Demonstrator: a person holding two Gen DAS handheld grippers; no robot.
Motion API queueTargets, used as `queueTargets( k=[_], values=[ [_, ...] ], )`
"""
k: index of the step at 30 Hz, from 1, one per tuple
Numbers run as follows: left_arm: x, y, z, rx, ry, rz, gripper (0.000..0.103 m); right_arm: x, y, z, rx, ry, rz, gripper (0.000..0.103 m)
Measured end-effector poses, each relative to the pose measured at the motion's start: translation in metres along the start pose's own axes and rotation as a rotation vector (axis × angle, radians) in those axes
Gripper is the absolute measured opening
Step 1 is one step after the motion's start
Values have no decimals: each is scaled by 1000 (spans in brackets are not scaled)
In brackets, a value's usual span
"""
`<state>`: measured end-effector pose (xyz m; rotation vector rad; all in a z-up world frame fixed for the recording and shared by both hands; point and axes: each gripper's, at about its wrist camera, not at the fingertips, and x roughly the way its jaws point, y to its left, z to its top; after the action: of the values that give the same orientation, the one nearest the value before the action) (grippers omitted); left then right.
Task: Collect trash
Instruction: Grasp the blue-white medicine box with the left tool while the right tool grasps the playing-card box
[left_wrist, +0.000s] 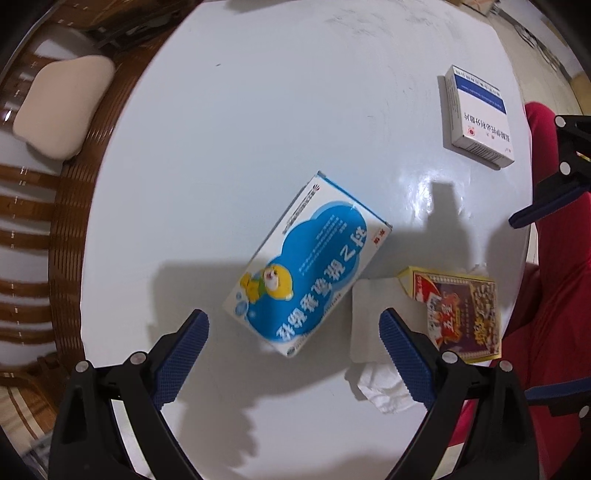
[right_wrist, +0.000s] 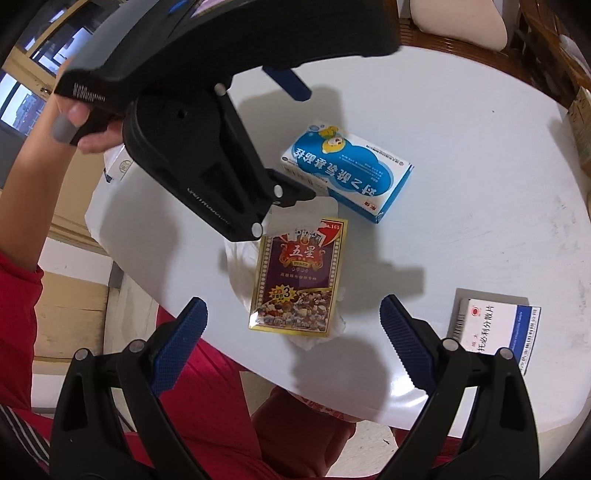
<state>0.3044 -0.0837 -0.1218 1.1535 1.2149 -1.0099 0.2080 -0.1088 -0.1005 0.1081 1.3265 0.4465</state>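
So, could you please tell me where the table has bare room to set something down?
The widest bare patch of the white table lies beyond the blue cartoon box, toward the wooden chair. Another lies between that box and the white-and-blue medicine box. It is crowded near the person, where the card pack lies on tissue.

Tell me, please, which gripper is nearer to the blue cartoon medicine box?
Left. The left gripper hangs open right over the blue cartoon medicine box; the right gripper hovers open above the yellow card pack, farther off.

"五星" on card box (right_wrist: 295, 280)
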Motion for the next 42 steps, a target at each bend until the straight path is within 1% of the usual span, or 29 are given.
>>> queueTargets(
  k=[5,9,12,22,26,28,30,31,32,33,34,35,36,39,42],
  values=[
    [12,-1,9,59,15,-5,91,12,-2,2,21,9,12,92],
    [23,0,14,94,28,-8,91,21,-2,6,15,11,-5,92],
    [31,3,17,102,34,-16,91,26,-1,9,9,13,-12,92],
    [42,25,21,79,9,-78,92,45,-2,17,6,7,-10,92],
    [45,36,27,53,0,-101,92,49,0,21,-2,-17,-17,92],
    [46,42,25,49,1,-104,92,49,2,23,-18,-34,-39,92],
    [45,45,27,31,-14,-113,92,48,4,25,-38,-55,-75,92],
    [45,48,27,20,-20,-111,92,49,5,26,-47,-57,-83,91],
    [44,47,26,15,-23,-110,92,50,5,27,-49,-58,-84,87],
    [44,48,26,9,-24,-112,92,53,6,28,-51,-55,-83,79],
    [46,51,26,0,-22,-116,92,55,6,28,-50,-52,-79,74],
    [47,51,25,-7,-19,-115,93,58,6,28,-46,-45,-71,62],
    [47,52,26,-17,-18,-120,93,61,6,28,-45,-36,-68,60],
    [48,54,35,-40,-29,-120,93,64,4,28,-34,-40,-63,60],
    [48,62,31,-69,-38,-131,93,63,6,29,-32,-55,-63,60]
  ],
)
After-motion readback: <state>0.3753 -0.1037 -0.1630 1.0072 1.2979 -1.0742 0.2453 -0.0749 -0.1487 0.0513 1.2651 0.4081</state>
